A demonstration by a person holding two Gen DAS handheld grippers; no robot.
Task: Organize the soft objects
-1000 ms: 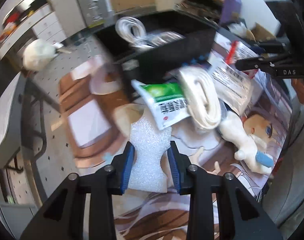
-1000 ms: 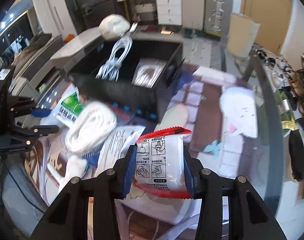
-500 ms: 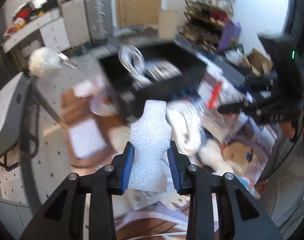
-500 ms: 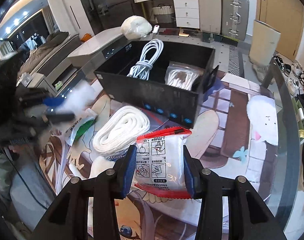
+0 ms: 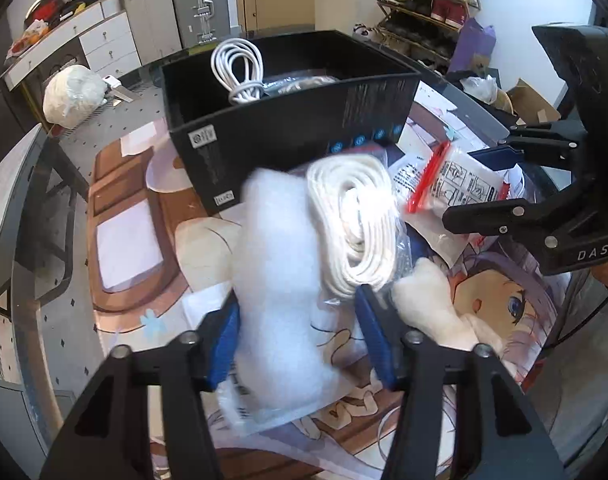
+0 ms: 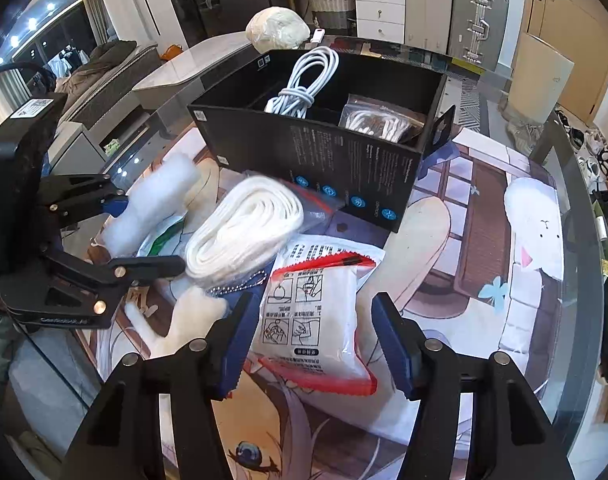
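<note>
Two grippers, both with jaws spread wide and clamping nothing.

Left gripper (image 5: 297, 336): blue pads apart, a white foam piece (image 5: 279, 280) between them, blurred. Whether either pad touches it cannot be told. In the right wrist view the same foam (image 6: 151, 204) sits at the tips of the left gripper (image 6: 131, 232), over the mat.

Right gripper (image 6: 310, 340): fingers (image 6: 392, 344) wide, a gap visible on each side of a red-edged packet (image 6: 316, 320). Packet lies flat on the mat, printed with line diagrams and text. From the left wrist view the packet (image 5: 452, 188) lies between the right gripper's fingers (image 5: 484, 216).

Box (image 6: 344, 160): black, open-topped, on the table behind the pile. Holds a white cable (image 6: 304, 84) coiled at its left and a clear bag (image 6: 380, 120) of white cord at its right.

Rope coil (image 6: 243, 228): thick, white, bagged, just in front of the box, between the foam and the packet, resting partly on other packets.

Green-and-white pouch (image 6: 161, 240): mostly hidden under the foam and the coil.

Plush (image 5: 436, 300): cream, lying on the mat near the left gripper's right finger, touching the coil's bag.

Mat (image 6: 484, 208): printed with an anime figure, covering the glass table (image 6: 576, 264).

White bundle (image 6: 277, 30): wrapped, on the far table edge behind the box.

Background: white drawers (image 6: 380, 8) and a silver suitcase (image 6: 480, 24).
</note>
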